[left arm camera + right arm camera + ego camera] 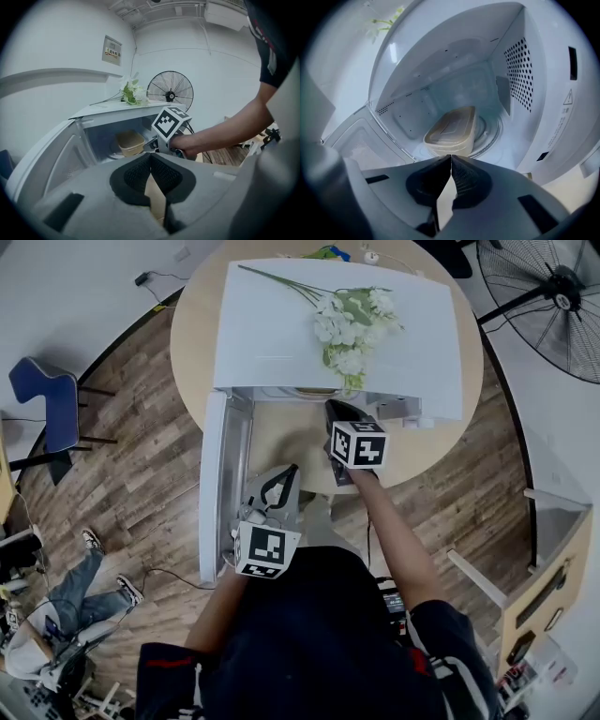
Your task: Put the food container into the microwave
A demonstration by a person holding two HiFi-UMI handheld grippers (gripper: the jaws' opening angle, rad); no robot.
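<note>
A beige lidded food container (452, 130) sits on the glass turntable (493, 132) inside the white microwave (281, 324); the left gripper view also shows the container (130, 142) in the cavity. The microwave door (214, 484) stands swung open to the left. My right gripper (451, 157) is shut and empty just in front of the container, at the cavity mouth (332, 407). My left gripper (150, 156) is shut on nothing, held back from the opening beside the door (289, 472). The right gripper's marker cube (169, 123) shows in front of the opening.
Artificial white flowers (352, 320) lie on top of the microwave, which stands on a round wooden table (431, 442). A floor fan (553, 296) is at the far right, a blue chair (47, 399) at the left, a wooden cabinet (544, 587) at the right.
</note>
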